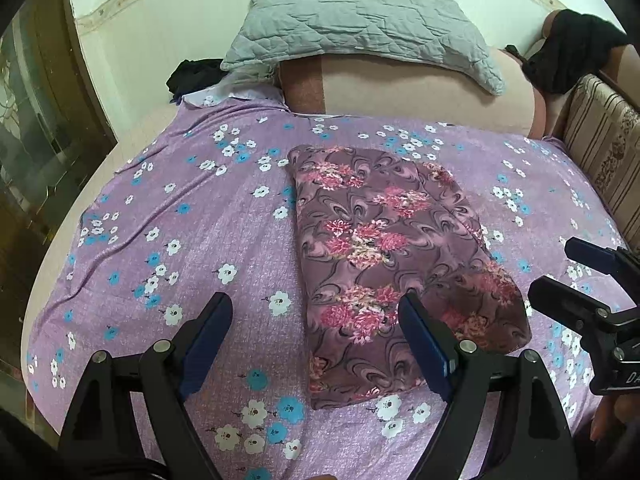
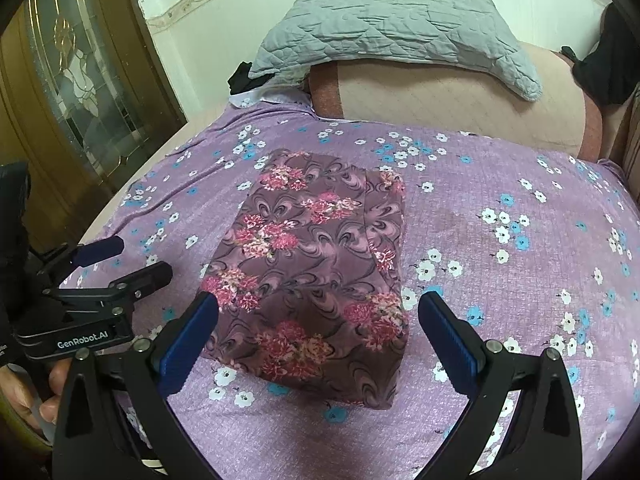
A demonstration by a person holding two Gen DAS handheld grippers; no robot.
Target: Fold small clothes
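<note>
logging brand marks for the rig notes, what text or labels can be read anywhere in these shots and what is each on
"GenRobot.AI": white print on the black body of the left tongs, seen from the right wrist camera.
"DA...": white letters on the black body of the right tongs, cut off at the picture's edge in the left wrist camera; the rest cannot be read.
No readable text on the folded floral garment or the bedsheet.

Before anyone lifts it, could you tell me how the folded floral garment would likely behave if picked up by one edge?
The folded floral garment looks thin and soft, so it would probably droop and unfold. Pushed across the purple bedsheet, it would likely bunch rather than slide.
</note>
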